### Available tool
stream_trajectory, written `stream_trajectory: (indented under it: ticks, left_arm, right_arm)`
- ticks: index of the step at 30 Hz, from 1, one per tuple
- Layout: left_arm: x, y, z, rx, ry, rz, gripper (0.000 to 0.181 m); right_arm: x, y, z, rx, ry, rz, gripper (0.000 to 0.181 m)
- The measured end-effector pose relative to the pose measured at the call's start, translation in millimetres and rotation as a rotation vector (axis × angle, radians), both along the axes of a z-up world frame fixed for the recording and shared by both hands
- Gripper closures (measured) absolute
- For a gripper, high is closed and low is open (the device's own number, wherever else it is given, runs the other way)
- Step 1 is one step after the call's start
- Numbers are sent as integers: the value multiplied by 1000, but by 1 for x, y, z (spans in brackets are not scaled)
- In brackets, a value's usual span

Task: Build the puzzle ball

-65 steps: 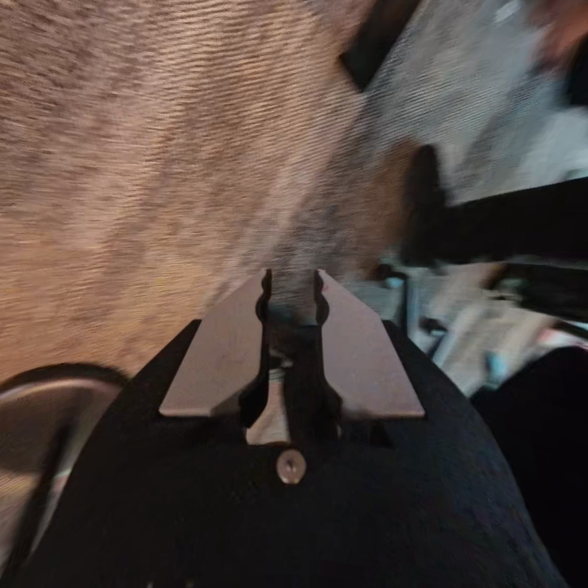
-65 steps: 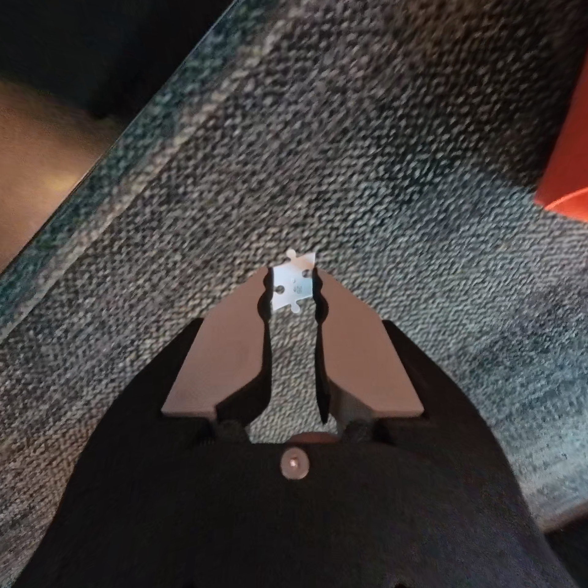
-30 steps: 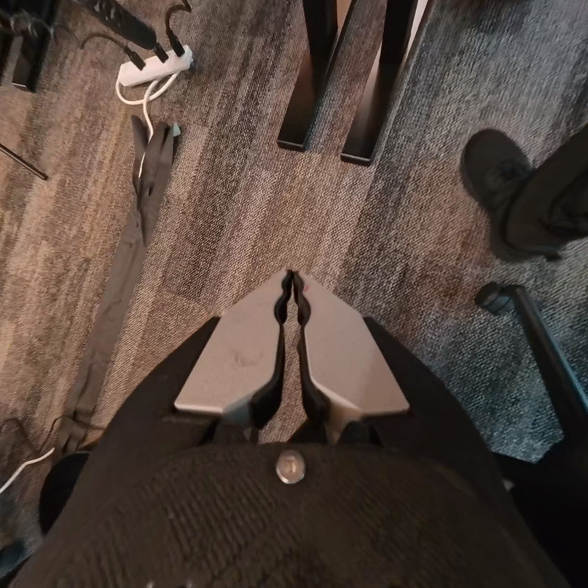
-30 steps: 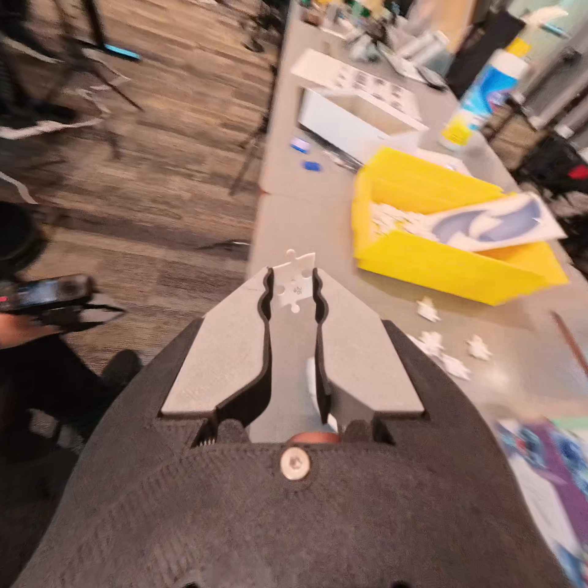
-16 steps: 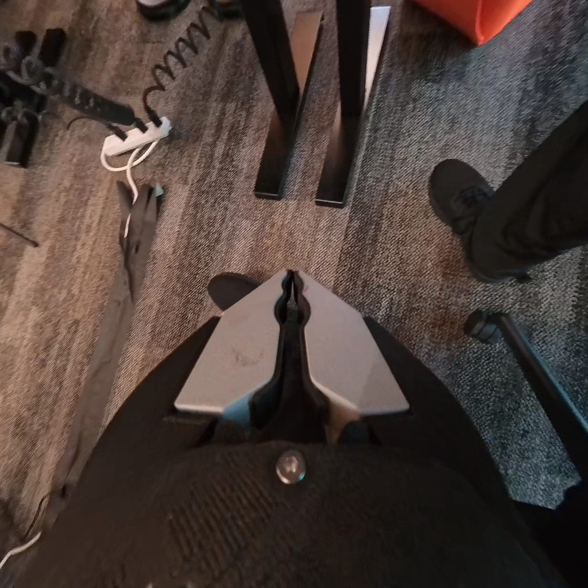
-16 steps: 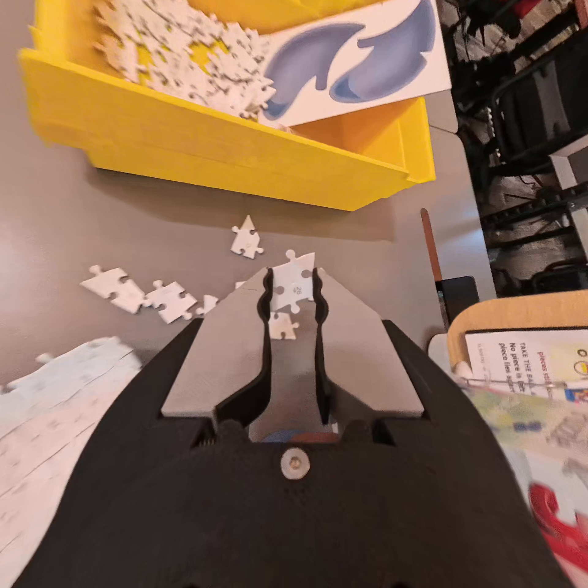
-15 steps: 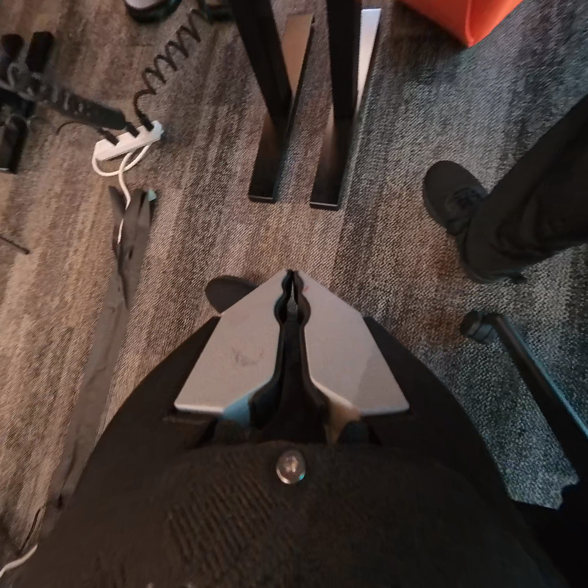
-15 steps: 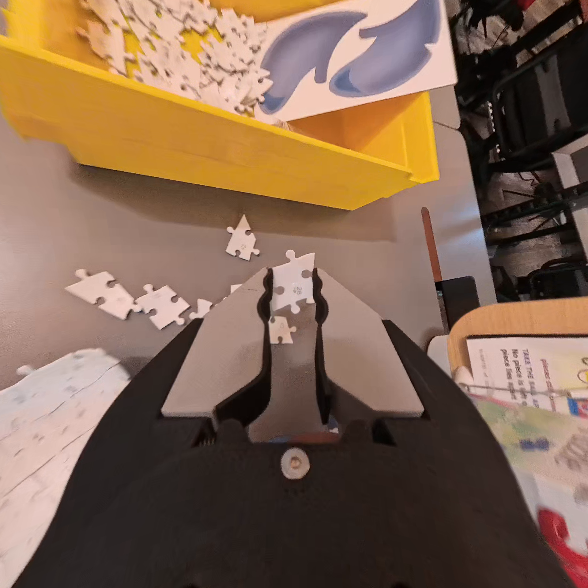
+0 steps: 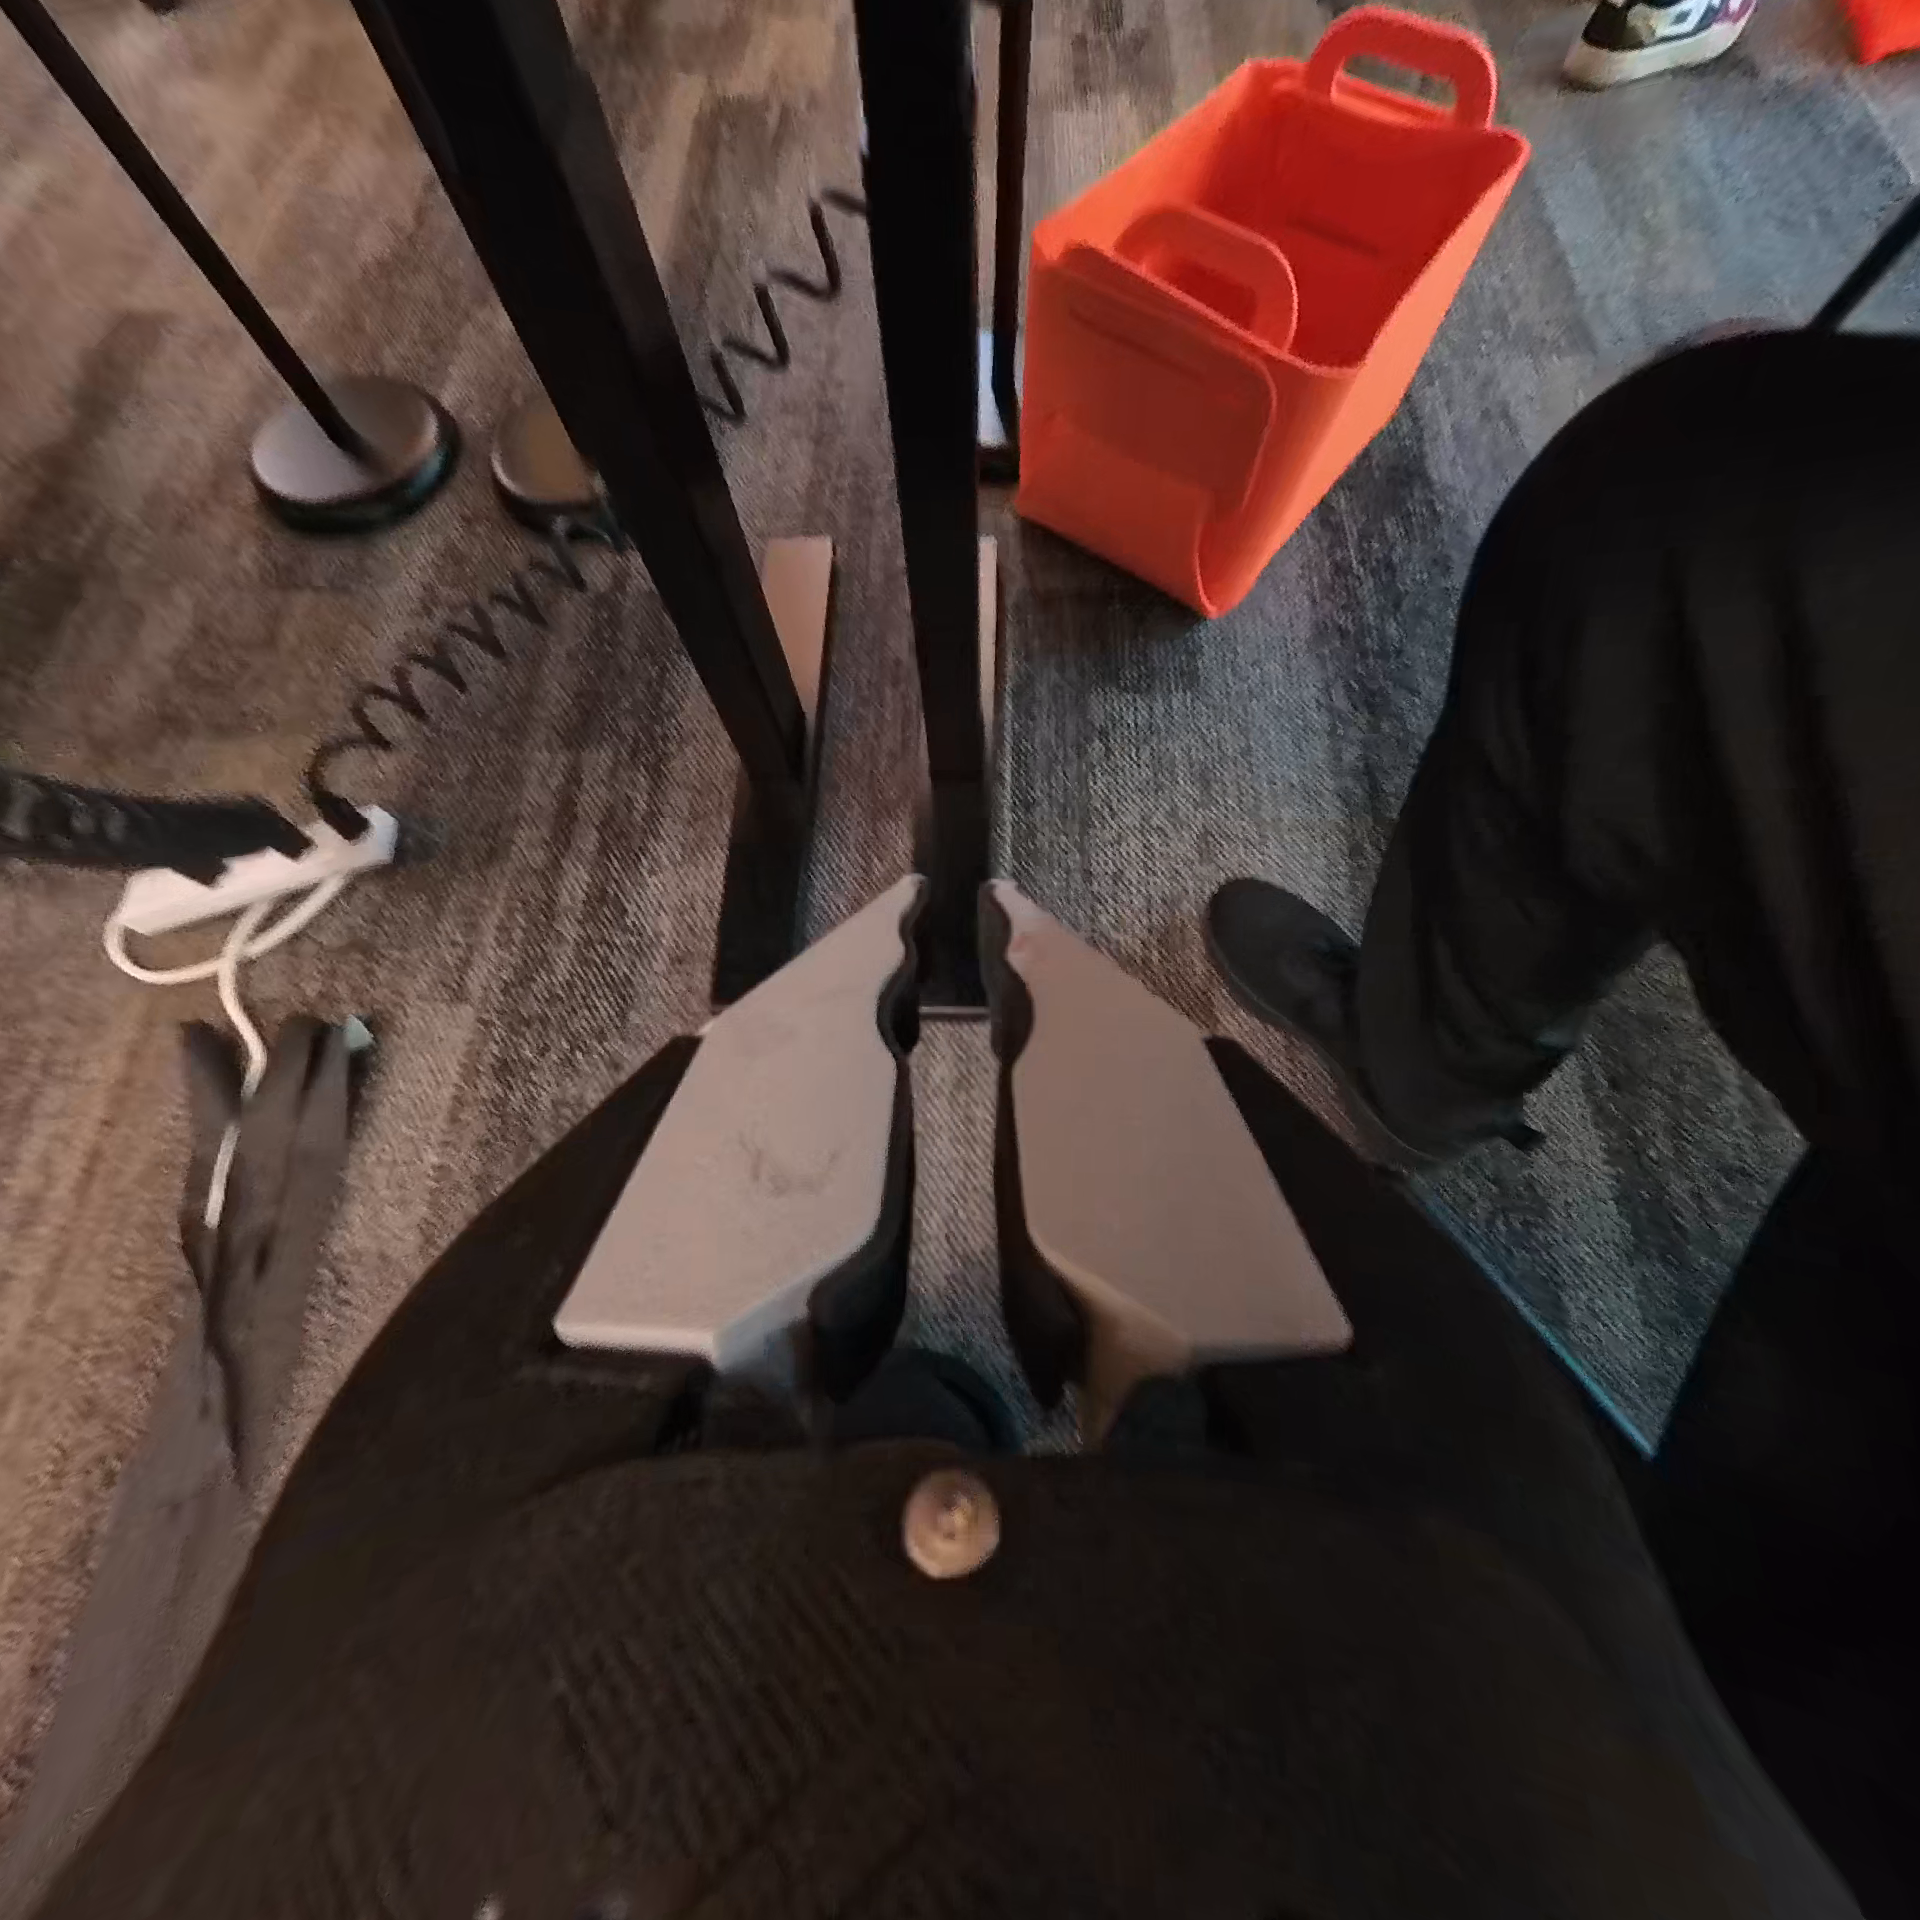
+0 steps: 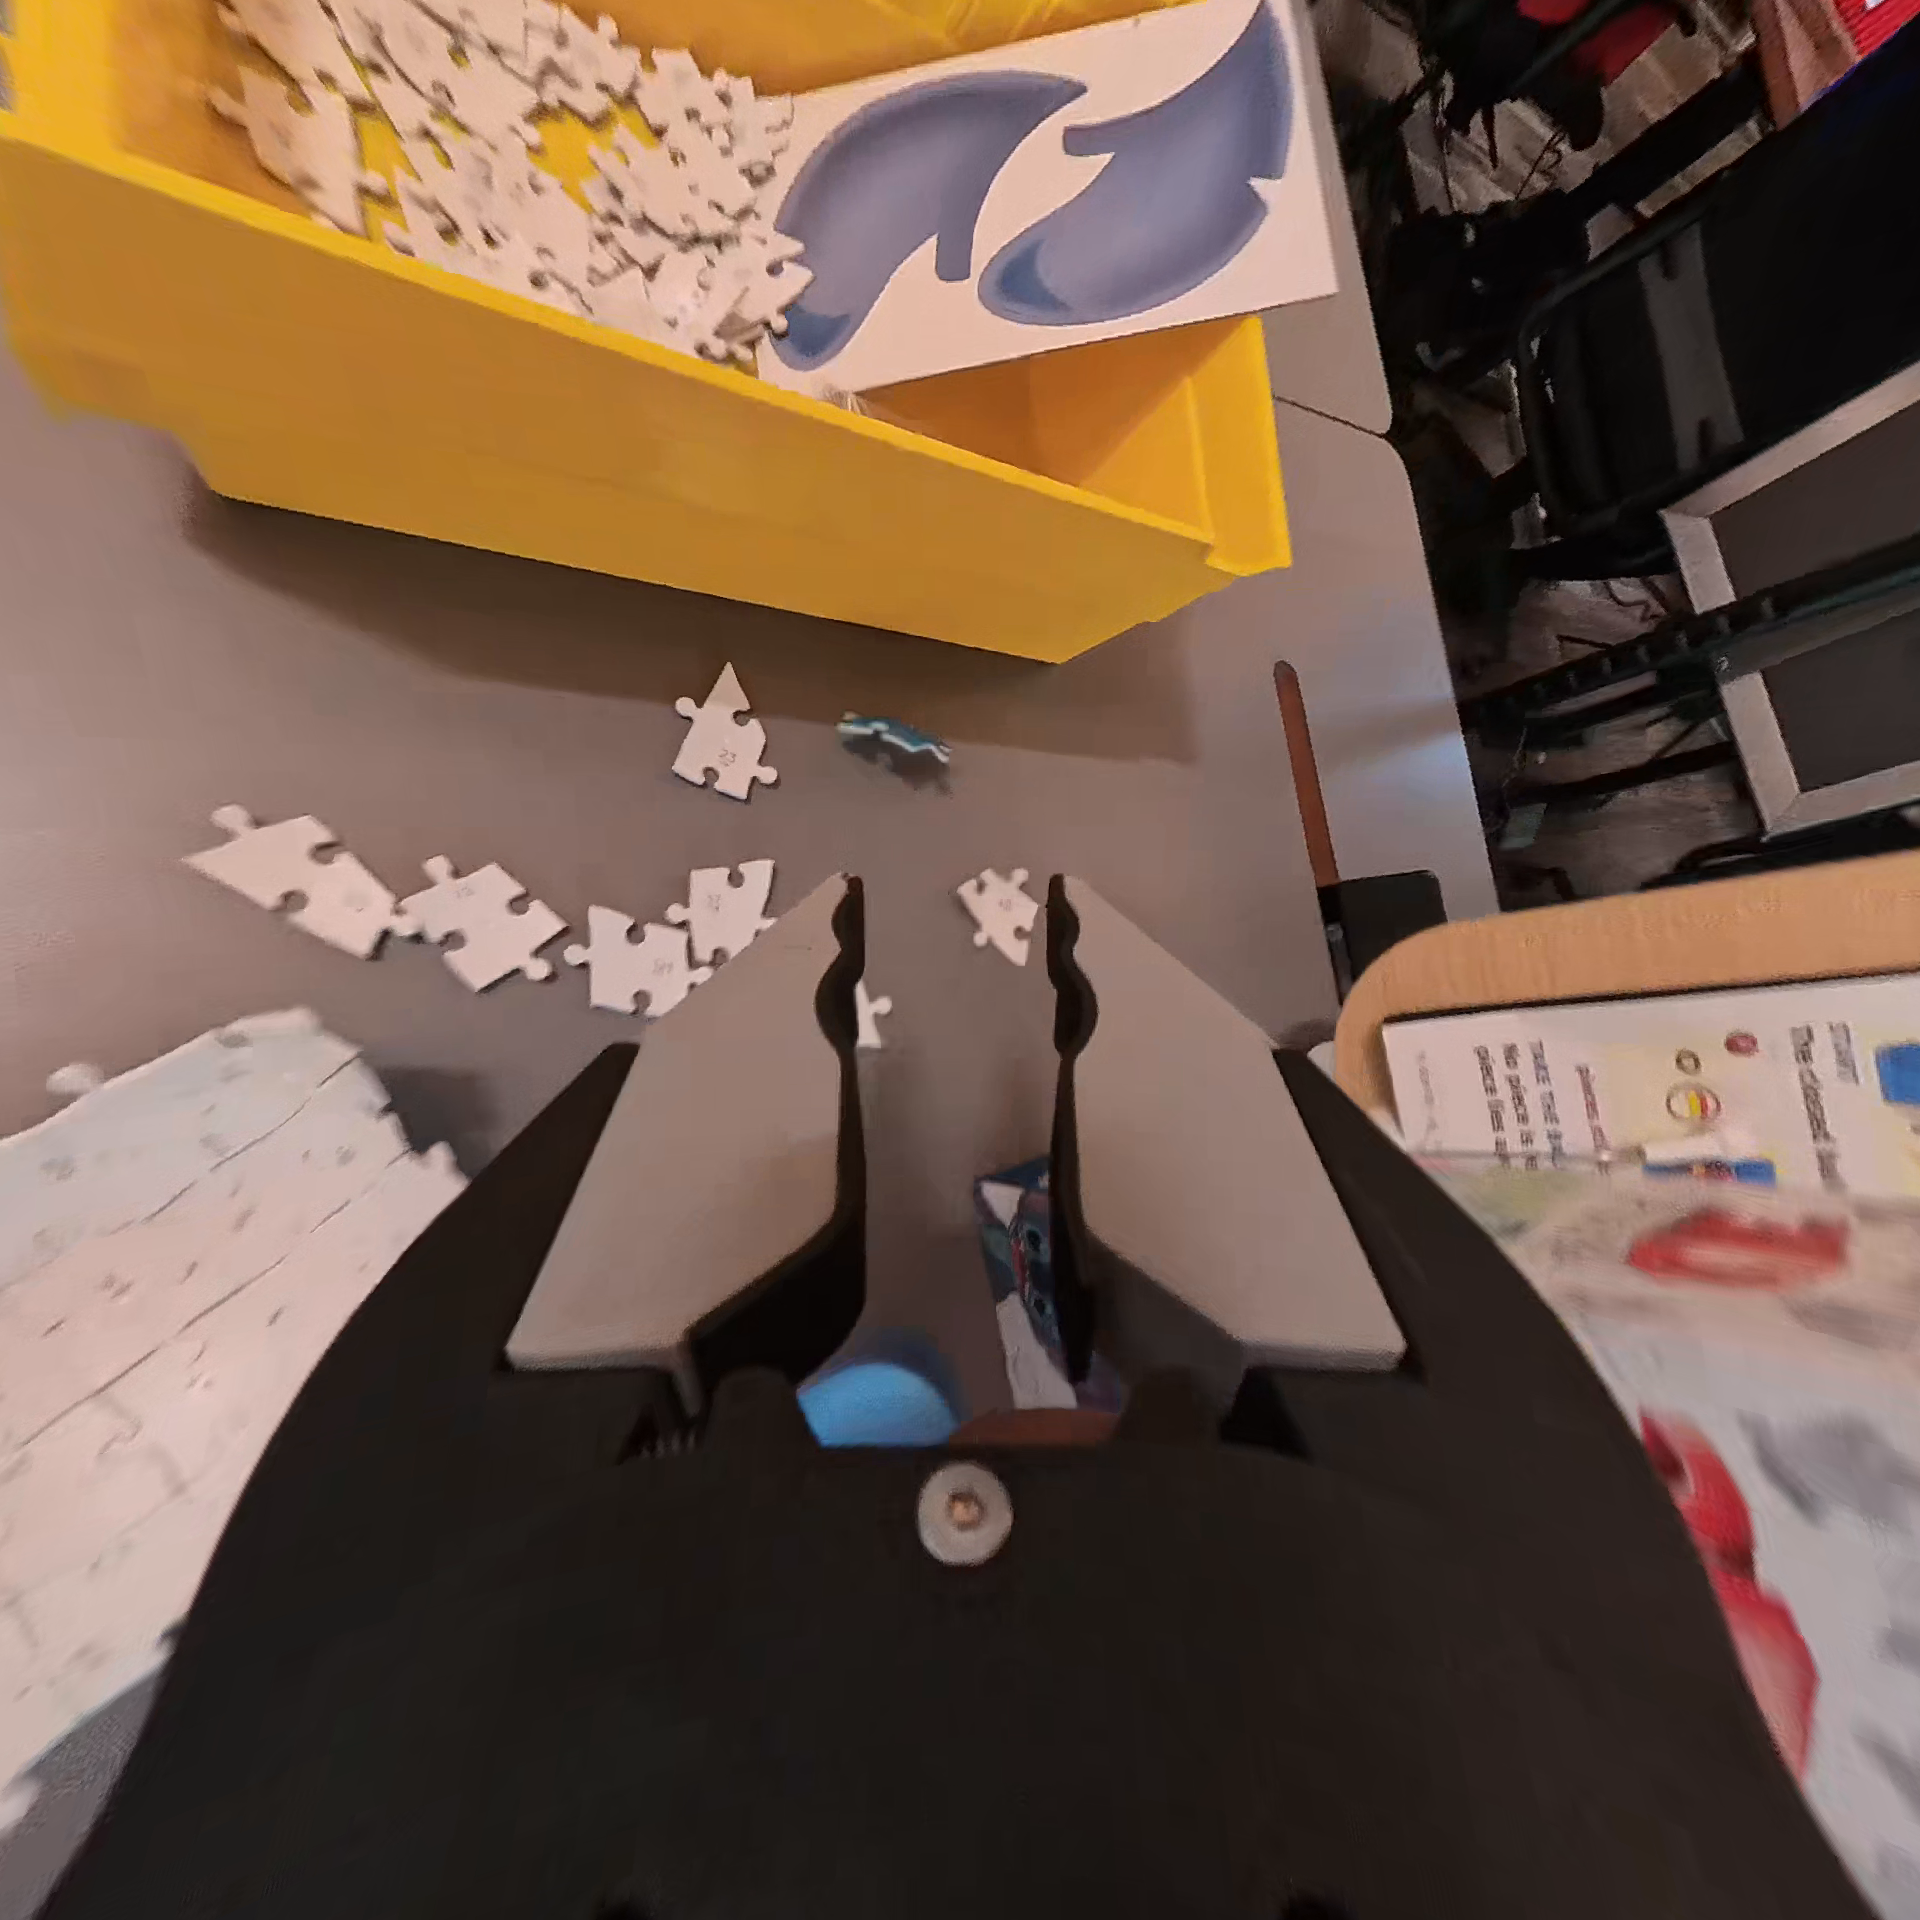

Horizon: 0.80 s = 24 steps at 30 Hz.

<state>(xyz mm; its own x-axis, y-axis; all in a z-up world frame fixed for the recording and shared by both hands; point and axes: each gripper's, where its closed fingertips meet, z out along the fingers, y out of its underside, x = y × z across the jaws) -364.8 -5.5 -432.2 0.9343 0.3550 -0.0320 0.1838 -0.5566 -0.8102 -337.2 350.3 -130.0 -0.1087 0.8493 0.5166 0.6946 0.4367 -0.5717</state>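
now the left tool (image 9: 948,902) hangs over carpet (image 9: 540,956), slightly parted, holding nothing. the right tool (image 10: 951,902) gapes empty above the counter (image 10: 312,675), white pieces (image 10: 473,925) lying below a yellow bin (image 10: 623,457).

**Left gripper open over carpet, pointing at table legs**

Left gripper (image 9: 951,914) points down at the carpet (image 9: 1143,748), jaws slightly apart, nothing between them. Landmark: black table legs (image 9: 935,520), straight ahead of the fingertips, feet on carpet. Right of the legs, close by: orange felt bin (image 9: 1247,343) with handles, standing upright. Farther right: person's black trouser leg (image 9: 1662,727) and black shoe (image 9: 1288,966) on the carpet. Left of the legs: white power strip (image 9: 281,862) with white cord and black coiled cable (image 9: 499,644). Behind it, round black stand base (image 9: 348,457). Dark strap (image 9: 270,1122) lies below the power strip. View slightly blurred.
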Motion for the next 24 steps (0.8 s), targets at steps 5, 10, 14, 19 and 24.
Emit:
stream_trajectory:
  ticks: [5,10,14,19,24]
  left_arm:
    - [-8,23,83,130,79,-90,181]
    - [3,37,173,190,167,-261,181]
    - [0,57,230,221,210,-272,181]
    - [-31,109,282,276,215,-183,181]
    - [-77,142,302,295,162,-164,175]
  right_arm:
    - [55,-26,17,-111,65,56,151]
    - [115,-39,-12,-94,-2,90,157]
    - [143,-49,-44,-189,-22,103,156]
    - [134,-62,-72,-367,65,80,154]
    - [102,-54,-60,-360,211,13,152]
